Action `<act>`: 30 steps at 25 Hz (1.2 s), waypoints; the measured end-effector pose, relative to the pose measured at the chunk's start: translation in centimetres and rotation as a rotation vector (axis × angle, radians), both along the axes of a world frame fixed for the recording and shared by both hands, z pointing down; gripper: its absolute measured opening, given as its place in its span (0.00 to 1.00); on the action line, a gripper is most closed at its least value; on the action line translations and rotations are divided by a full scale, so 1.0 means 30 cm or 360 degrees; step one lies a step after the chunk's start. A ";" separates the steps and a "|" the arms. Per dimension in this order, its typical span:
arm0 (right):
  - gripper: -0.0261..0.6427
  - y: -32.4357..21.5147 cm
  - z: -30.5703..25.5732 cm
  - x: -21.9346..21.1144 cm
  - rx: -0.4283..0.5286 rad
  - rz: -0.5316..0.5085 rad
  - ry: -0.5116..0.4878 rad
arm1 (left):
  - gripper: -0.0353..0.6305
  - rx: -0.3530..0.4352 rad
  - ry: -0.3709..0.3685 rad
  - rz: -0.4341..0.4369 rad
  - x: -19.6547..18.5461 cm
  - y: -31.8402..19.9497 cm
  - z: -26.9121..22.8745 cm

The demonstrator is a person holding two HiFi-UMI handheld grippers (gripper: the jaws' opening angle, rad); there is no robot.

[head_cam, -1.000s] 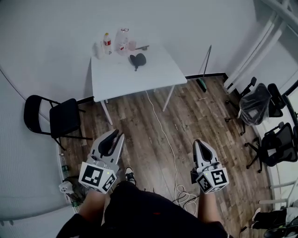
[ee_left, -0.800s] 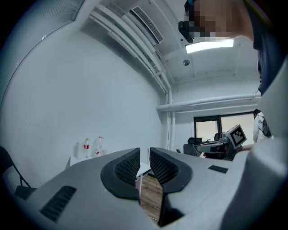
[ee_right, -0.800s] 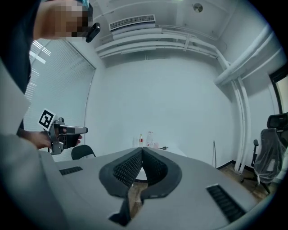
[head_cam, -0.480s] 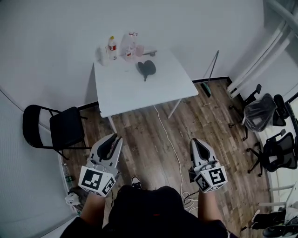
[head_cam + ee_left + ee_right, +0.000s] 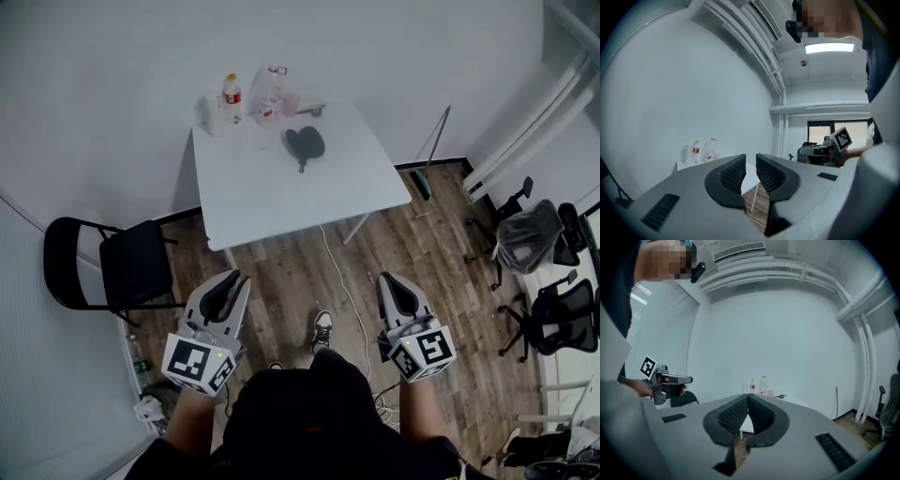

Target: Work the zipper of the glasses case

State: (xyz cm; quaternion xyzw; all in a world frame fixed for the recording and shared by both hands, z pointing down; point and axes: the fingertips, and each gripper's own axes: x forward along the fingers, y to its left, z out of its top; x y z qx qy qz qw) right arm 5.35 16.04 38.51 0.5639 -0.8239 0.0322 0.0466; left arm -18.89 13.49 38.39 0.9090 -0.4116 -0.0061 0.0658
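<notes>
- Table [image 5: 281,202]: smooth white top, matt.
- Case [image 5: 306,142]: dark and matt; the material cannot be told from this far.
- Bottles [image 5: 231,96]: clear plastic, slightly glossy.
- Floor [image 5: 281,281]: brown wood-look planks with visible grain and a low sheen.
- Chair [image 5: 131,261]: black, with a matt seat and a thin black tube frame.
- Cable [image 5: 345,292]: white, smooth sheath.
- Wall [image 5: 112,84]: white, smooth, matt.
- Left gripper [image 5: 236,278] and right gripper [image 5: 385,279]: smooth, matt, light grey plastic shells.
- Pads [image 5: 732,174]: black, matt and rubber-like, with a fine cross-hatched grid texture.
</notes>
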 end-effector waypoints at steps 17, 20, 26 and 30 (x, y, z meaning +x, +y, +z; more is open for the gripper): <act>0.07 -0.675 0.001 0.276 -0.0005 -0.0286 -0.0108 | 0.18 -0.0042 -0.0037 -0.0167 0.314 -0.557 -0.039; 0.07 -0.825 0.009 0.356 -0.0016 -0.0358 -0.0117 | 0.18 -0.0091 0.0021 -0.0198 0.408 -0.690 -0.037; 0.07 -1.060 0.091 0.453 -0.0080 -0.0547 -0.0219 | 0.18 -0.0141 -0.0005 -0.0239 0.573 -0.888 -0.006; 0.07 -1.185 0.169 0.465 -0.0144 -0.0566 -0.0266 | 0.18 -0.0203 -0.0076 -0.0265 0.612 -0.975 0.043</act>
